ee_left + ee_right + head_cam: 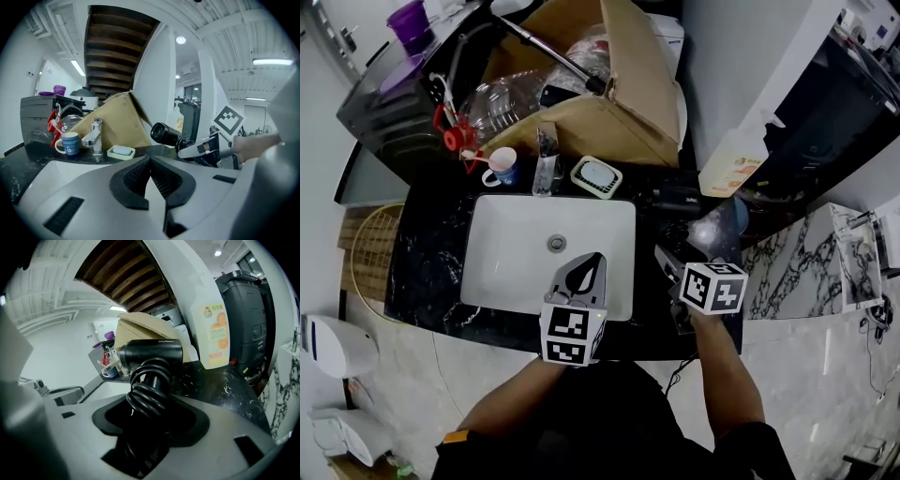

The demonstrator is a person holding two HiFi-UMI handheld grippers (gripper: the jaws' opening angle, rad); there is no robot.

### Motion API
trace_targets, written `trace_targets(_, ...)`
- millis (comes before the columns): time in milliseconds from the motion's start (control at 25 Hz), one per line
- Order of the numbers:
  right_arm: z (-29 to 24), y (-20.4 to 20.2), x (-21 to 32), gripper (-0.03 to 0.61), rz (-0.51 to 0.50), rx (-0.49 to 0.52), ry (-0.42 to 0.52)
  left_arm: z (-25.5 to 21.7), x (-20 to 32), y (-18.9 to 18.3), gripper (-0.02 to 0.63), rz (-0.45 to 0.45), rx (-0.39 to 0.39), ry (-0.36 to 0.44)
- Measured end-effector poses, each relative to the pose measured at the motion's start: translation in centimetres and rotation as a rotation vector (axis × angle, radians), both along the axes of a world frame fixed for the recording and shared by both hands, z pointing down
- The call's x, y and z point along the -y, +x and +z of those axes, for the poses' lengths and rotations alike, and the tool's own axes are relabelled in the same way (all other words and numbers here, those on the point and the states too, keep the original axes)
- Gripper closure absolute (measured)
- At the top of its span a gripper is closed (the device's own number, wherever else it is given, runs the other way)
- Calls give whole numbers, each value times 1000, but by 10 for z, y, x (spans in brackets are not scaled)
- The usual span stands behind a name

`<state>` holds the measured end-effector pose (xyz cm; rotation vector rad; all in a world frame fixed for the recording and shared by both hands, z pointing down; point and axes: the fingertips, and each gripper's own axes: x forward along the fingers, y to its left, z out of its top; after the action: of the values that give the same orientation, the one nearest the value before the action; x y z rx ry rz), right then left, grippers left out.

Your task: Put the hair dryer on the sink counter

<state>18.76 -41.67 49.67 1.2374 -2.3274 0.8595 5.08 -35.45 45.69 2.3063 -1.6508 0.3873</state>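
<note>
The black hair dryer (150, 355) has its coiled cord wound round the handle. My right gripper (150, 420) is shut on that handle, and the barrel lies crosswise above the jaws. In the head view the right gripper (671, 281) is over the dark marble counter (431, 253), just right of the white sink basin (516, 244); the hair dryer (677, 201) reaches toward the back. Whether it rests on the counter I cannot tell. The left gripper view shows the hair dryer (165, 133) to the right of the soap dish. My left gripper (586, 269) (150, 176) is shut and empty over the basin's front edge.
Behind the basin stand a chrome faucet (546, 164), a blue mug (502, 169) and a soap dish (596, 177). A large cardboard box (619, 103) fills the back. An orange-labelled detergent bottle (733, 164) stands at the back right, beside a dark appliance (243, 319).
</note>
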Motion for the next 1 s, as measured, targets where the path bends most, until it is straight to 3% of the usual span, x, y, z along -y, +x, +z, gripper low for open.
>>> trace_targets(560, 50, 1, 38, 331, -17, -140, -145, 22, 29, -1, 604, -45, 7, -58)
trace_targets(1000, 65, 5, 47, 330, -2, -225, -195, 35, 29, 1, 604, -33, -13, -91)
